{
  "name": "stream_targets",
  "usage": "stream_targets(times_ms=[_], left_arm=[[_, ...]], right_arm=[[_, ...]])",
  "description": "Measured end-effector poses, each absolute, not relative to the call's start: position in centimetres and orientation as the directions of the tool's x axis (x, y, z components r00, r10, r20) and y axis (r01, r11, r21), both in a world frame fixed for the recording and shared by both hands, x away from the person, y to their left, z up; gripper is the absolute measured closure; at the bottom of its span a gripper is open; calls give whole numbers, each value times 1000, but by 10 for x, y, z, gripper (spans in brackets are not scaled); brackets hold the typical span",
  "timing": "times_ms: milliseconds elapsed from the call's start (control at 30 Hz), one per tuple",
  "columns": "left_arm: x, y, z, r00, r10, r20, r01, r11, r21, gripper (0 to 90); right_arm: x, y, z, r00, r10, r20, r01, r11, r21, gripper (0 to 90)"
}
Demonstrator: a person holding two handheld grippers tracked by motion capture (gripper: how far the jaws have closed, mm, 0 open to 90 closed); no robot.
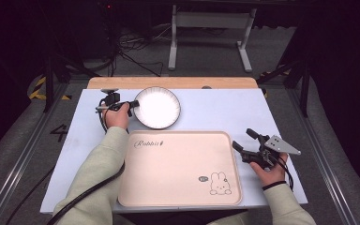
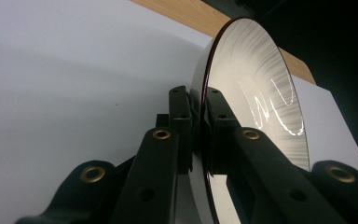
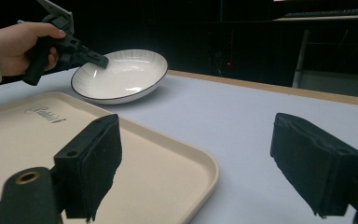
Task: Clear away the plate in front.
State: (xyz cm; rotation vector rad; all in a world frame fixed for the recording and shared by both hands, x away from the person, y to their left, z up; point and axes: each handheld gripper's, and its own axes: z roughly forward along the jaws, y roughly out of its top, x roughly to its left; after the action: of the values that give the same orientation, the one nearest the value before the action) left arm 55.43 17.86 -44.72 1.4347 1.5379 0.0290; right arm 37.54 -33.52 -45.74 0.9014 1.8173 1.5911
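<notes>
1. White plate [image 1: 158, 108]: it sat in the upper middle of the high view, on the pale blue table [image 1: 215, 112], just above the tray; one side looked slightly lifted in the right gripper view.
2. Your left gripper [image 1: 133, 104]: its jaws were clamped on the plate's left rim, one pad on each face of the rim.
3. Your right gripper [image 1: 244, 140]: it was at the lower right, jaws wide apart with nothing between them, beside the tray's right edge.
4. Beige rabbit tray [image 1: 178, 168]: lower centre, nothing on it.
</notes>
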Motion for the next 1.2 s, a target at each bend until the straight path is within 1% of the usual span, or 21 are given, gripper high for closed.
stream_targets(times_ms=[200, 400, 567, 767, 967, 1200], left_arm=[[549, 179, -437, 217, 764, -607, 728, 288, 622, 835], [542, 179, -419, 262, 770, -582, 706, 258, 660, 838], [533, 177, -401, 313, 781, -540, 689, 205, 696, 836], [522, 177, -388, 364, 768, -528, 664, 184, 725, 837], [513, 175, -379, 387, 764, -517, 671, 152, 726, 836], [501, 175, -370, 430, 735, -524, 668, 132, 732, 836]], right_arm=[[375, -335, -457, -619, 785, 18, 122, 74, 990, 166], [375, -335, -458, -620, 785, 18, 123, 74, 990, 166], [375, -335, -457, -621, 784, 18, 124, 75, 989, 165], [375, -335, -457, -622, 783, 16, 124, 79, 989, 165], [375, -335, -457, -622, 783, 15, 126, 81, 989, 166], [375, -334, -457, -623, 782, 12, 123, 83, 989, 165]])
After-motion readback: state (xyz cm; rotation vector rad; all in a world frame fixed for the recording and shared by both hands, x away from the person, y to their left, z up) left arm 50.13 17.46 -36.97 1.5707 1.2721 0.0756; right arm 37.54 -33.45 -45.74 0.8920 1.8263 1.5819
